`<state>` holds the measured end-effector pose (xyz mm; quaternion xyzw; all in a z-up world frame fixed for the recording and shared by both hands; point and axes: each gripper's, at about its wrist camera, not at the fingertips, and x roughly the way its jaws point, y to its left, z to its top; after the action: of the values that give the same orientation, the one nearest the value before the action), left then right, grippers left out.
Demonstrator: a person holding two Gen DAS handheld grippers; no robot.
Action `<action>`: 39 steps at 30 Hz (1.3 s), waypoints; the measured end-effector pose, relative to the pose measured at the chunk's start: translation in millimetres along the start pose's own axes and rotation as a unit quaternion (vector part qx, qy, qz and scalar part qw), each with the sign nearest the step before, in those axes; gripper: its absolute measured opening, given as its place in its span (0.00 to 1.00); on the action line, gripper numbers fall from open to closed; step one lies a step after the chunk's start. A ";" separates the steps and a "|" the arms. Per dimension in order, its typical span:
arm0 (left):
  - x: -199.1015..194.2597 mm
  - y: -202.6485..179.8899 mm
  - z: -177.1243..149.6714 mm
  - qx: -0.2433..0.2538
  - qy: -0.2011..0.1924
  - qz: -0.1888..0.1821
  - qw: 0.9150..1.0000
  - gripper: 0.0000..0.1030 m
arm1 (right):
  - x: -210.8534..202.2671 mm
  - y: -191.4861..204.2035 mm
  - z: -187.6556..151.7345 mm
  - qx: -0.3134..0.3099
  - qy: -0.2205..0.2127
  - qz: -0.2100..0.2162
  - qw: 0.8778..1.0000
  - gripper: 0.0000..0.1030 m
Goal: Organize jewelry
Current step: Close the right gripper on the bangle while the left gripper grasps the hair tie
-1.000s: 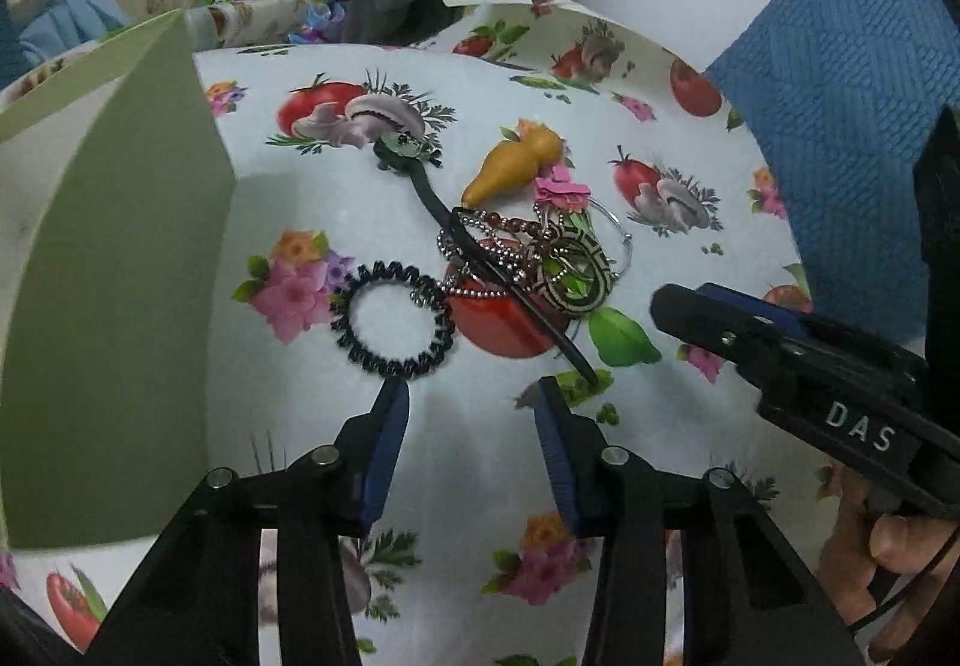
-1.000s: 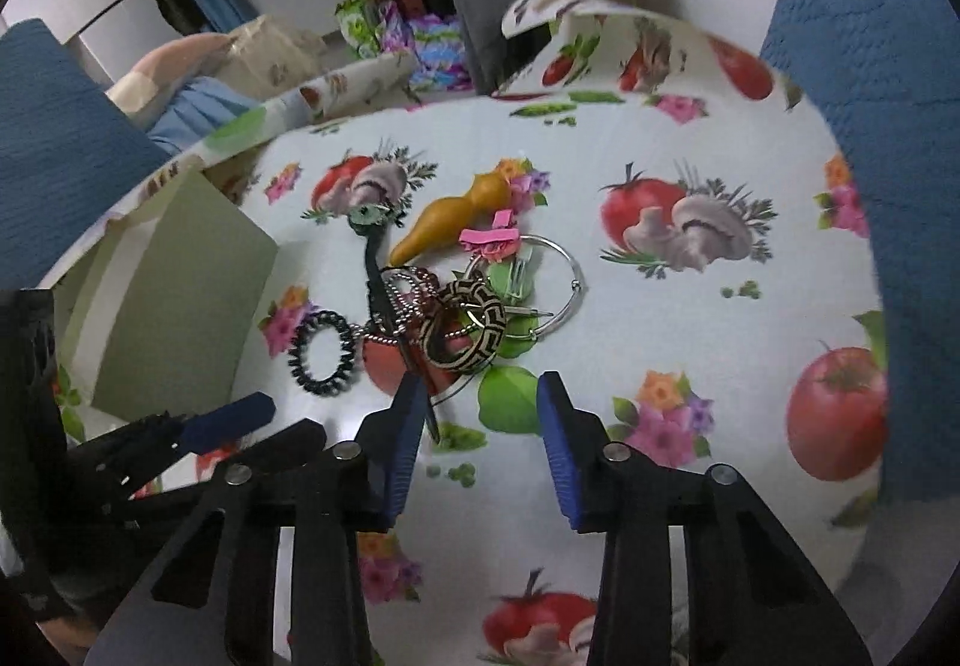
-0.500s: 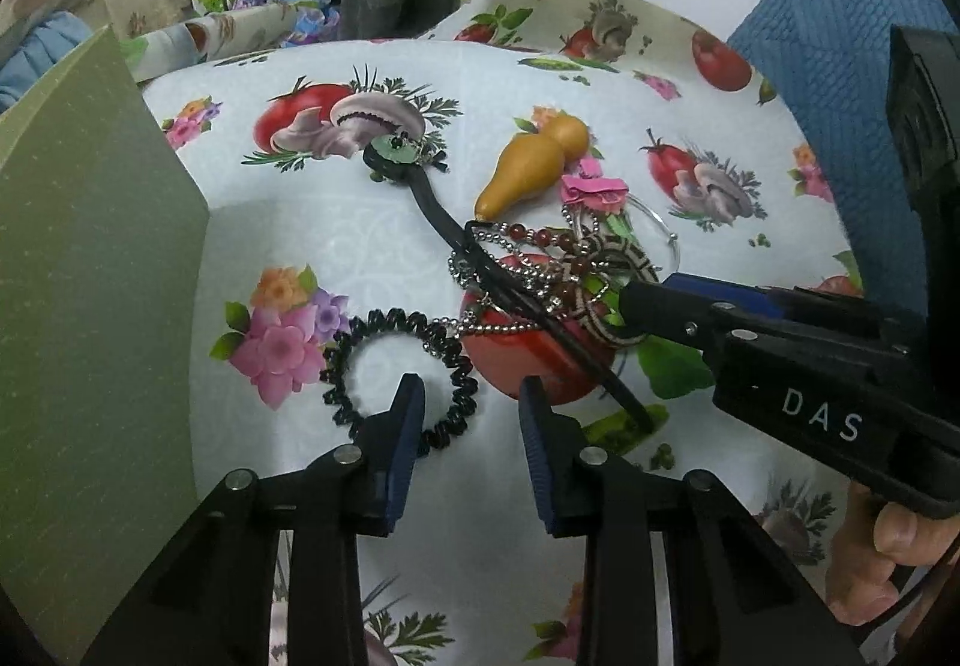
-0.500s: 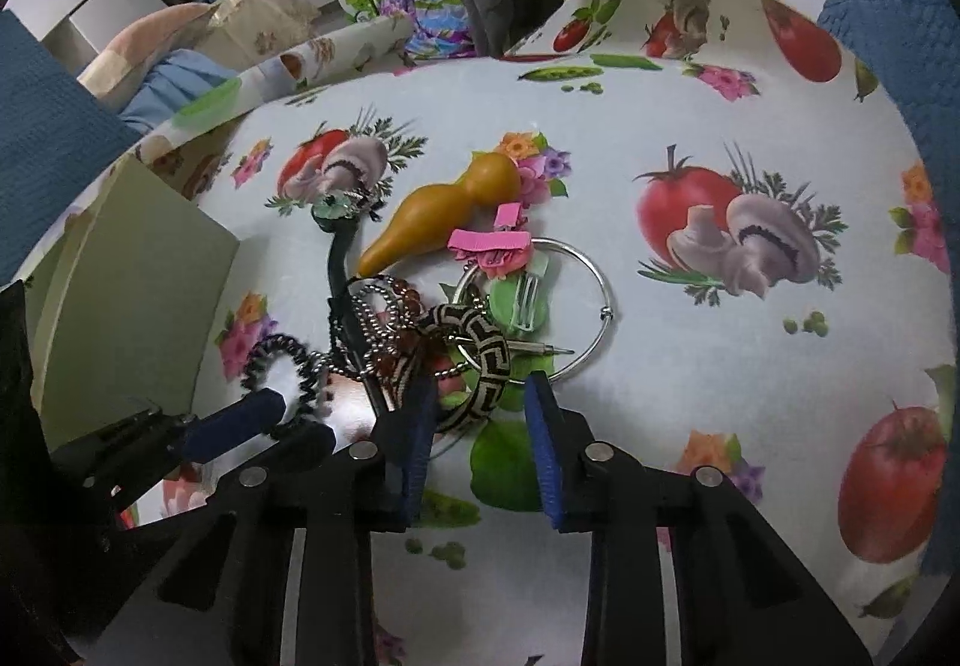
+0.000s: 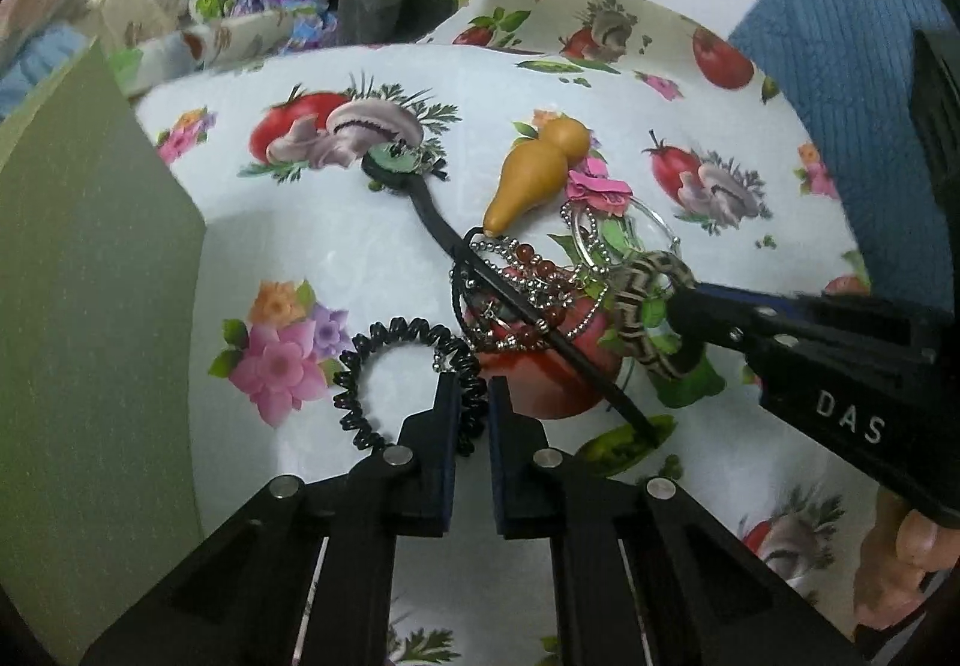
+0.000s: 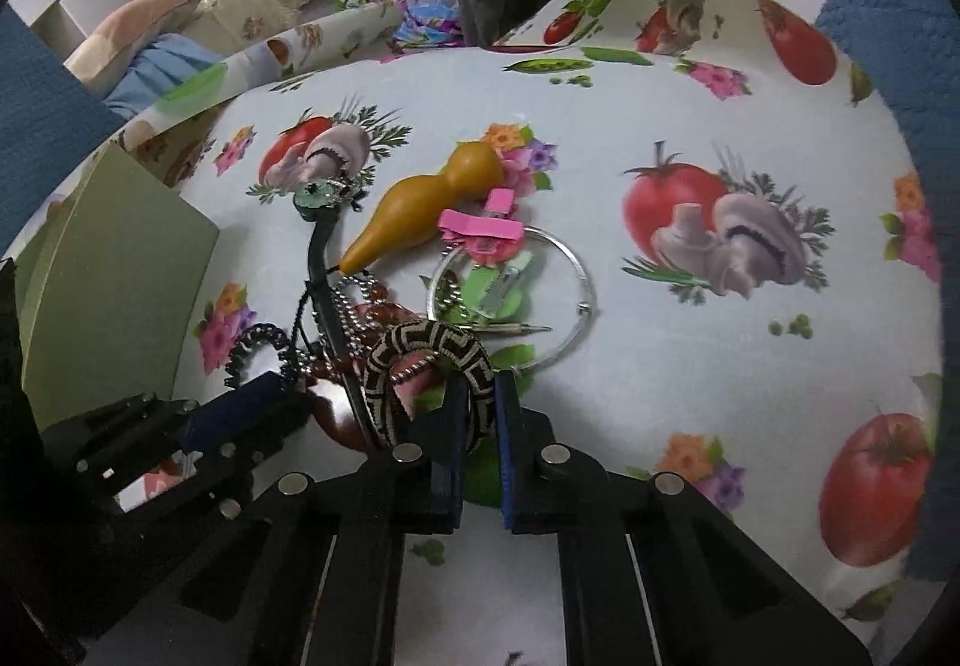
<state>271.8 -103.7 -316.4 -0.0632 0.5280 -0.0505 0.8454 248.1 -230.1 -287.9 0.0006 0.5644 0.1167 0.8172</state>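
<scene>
On the worktop (image 6: 660, 114), covered in a tomato-and-mushroom print, lies one tangled heap of jewelry: one black coiled hair tie (image 5: 384, 366), one black-and-cream woven bangle (image 6: 432, 360), one thin silver hoop bangle (image 6: 570, 270), one yellow-brown gourd pendant (image 5: 534, 174), one pink hair clip (image 6: 480, 228). The left tool (image 5: 474, 402) pinches the coiled tie's near rim; the right tool (image 6: 480, 414) grips the woven bangle, tilted up off the cloth.

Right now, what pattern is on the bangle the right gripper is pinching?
The bangle has a black-and-cream woven geometric key pattern, clearest in the right wrist view.
</scene>
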 end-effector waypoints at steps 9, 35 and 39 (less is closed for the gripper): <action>-34.5 10.9 2.6 -0.040 -0.024 -0.034 0.998 0.07 | -24.2 -3.4 -12.4 0.016 -0.007 -0.025 1.000 0.06; -182.0 26.8 22.3 -0.013 -0.096 -0.066 0.993 0.07 | -143.8 41.3 -11.6 0.020 -0.102 -0.049 0.993 0.06; -206.1 31.6 36.7 -0.007 -0.116 -0.062 0.991 0.07 | -165.6 56.5 0.5 0.011 -0.126 -0.046 0.991 0.06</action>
<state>215.3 -39.2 -122.8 -0.1066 0.4220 -0.0914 0.8957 182.3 -206.8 -127.5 -0.0017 0.4579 0.0718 0.8861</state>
